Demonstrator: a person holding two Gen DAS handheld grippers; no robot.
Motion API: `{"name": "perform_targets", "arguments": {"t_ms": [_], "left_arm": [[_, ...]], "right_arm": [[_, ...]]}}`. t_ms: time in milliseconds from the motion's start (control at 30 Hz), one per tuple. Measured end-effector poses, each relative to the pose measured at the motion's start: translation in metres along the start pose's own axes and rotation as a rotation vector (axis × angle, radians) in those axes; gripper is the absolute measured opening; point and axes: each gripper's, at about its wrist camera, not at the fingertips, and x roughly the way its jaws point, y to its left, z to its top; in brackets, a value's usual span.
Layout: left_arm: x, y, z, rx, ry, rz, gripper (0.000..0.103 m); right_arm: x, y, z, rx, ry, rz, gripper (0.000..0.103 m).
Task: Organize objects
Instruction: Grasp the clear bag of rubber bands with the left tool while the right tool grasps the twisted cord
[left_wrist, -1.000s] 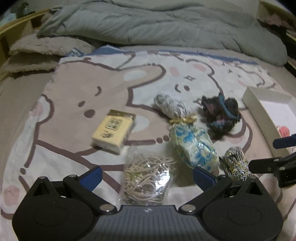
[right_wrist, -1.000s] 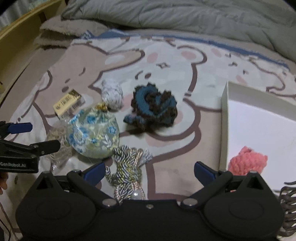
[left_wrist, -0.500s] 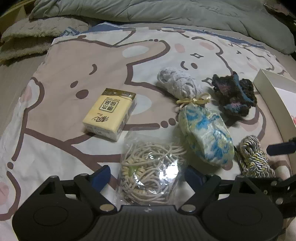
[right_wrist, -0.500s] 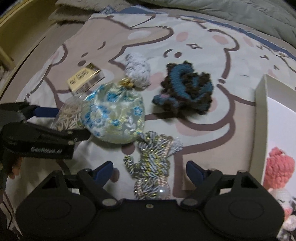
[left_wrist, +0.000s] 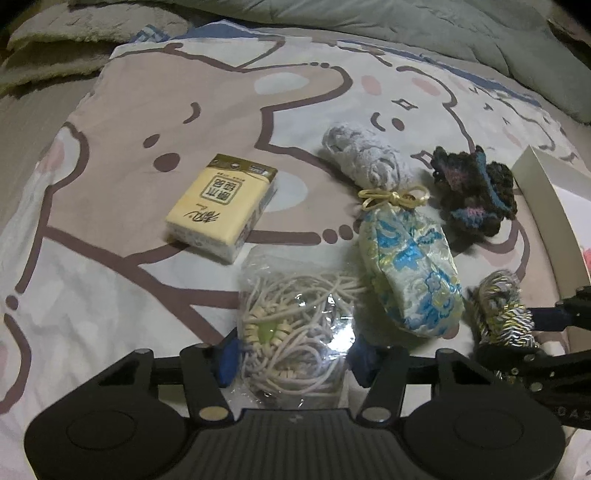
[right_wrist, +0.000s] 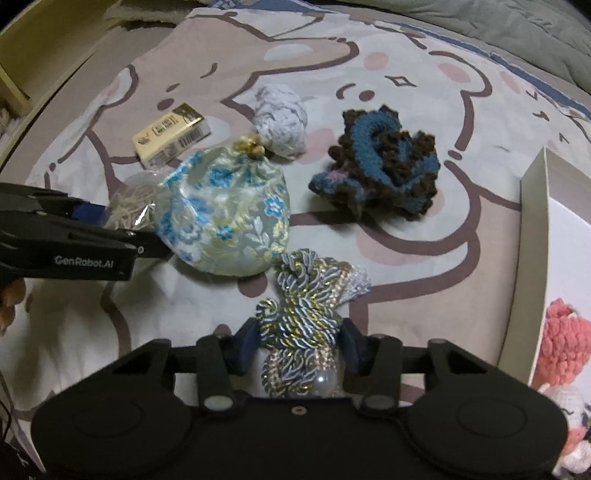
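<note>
Two items are being gripped at once, so most of the sorting is judged still to do. At 6 o'clock in the left wrist view a clear bag of cords (left_wrist: 295, 332) sits between the blue pads of the left gripper (left_wrist: 293, 356), whose jaws have just been closing and now touch the bag's sides. In the right wrist view the right gripper (right_wrist: 297, 349) has likewise just been closing and is pinched on a braided tassel (right_wrist: 303, 317) at 6 o'clock. Both things are still resting on the bear-print blanket (left_wrist: 110, 129), not lifted. Left loose: brocade pouch (left_wrist: 410, 273), tissue pack (left_wrist: 221, 206) at 10 o'clock, grey knit ball (left_wrist: 365, 162), dark crochet piece (right_wrist: 380, 162). At 3 o'clock the white box (right_wrist: 532, 229) is seen holding a pink knit toy (right_wrist: 561, 339) already.
</note>
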Motion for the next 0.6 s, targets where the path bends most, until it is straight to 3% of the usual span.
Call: {"name": "perform_targets", "arguments": {"t_ms": [333,600], "left_arm": [[-0.03,0.002,0.0,-0.072,-0.062,0.009,0.055],[-0.073,-0.004,-0.001,-0.1,-0.177,0.017,0.055]], "right_arm": [[-0.037,-0.002,-0.002,0.01,-0.115,-0.008,0.047],[-0.07,-0.006,-0.006,0.075,-0.204,0.004,0.047]]}}
